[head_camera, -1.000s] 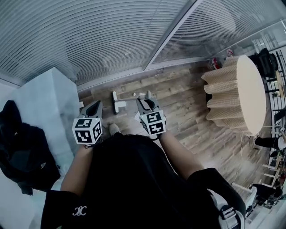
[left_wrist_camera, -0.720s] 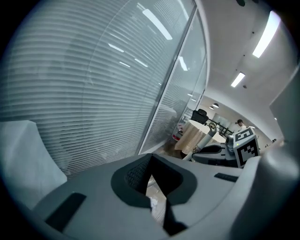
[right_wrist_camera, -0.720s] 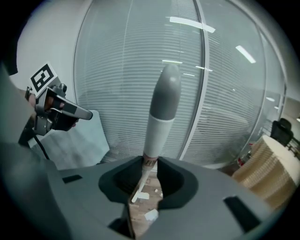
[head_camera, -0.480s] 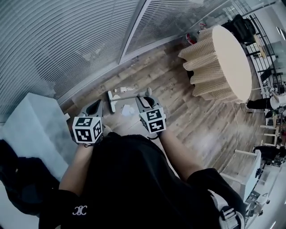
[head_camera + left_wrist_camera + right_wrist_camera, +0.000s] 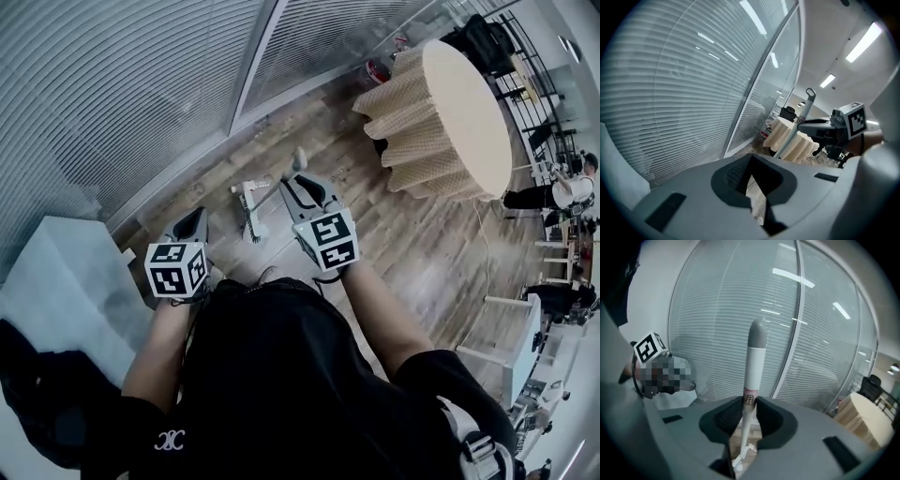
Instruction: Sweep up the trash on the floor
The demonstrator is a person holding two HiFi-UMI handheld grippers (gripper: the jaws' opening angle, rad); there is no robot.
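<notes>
In the head view my right gripper [image 5: 303, 186] sits just above the frame's centre, clamped on the handle of the broom [image 5: 250, 214]. The broom's white head lies on the wood floor [image 5: 422, 246] to the left of that gripper. If there is any trash beside the head, it is too small for me to make out. My left gripper [image 5: 194, 223] is lower and further left, well apart from the broom, with its tips pointing at the floor near a pale cabinet [image 5: 66, 281]. A round table [image 5: 469, 103] with a pleated beige skirt fills the upper right, and a glass wall with blinds [image 5: 122, 84] runs across the upper left. In the left gripper view my jaws are drawn together at the tips and grasp nothing; only a sliver of pale floor shows through the wedge below them. To the right in that view the broom's handle slants upward, held in my other gripper, with the skirted table behind it. In the right gripper view the white handle stands upright at the frame's centre, pinched between the two dark pads just at its small label. Its grey cap rises above them against the blinds. Through the gap beneath the pads I see the floor and a bit of the broom's white lower end.
</notes>
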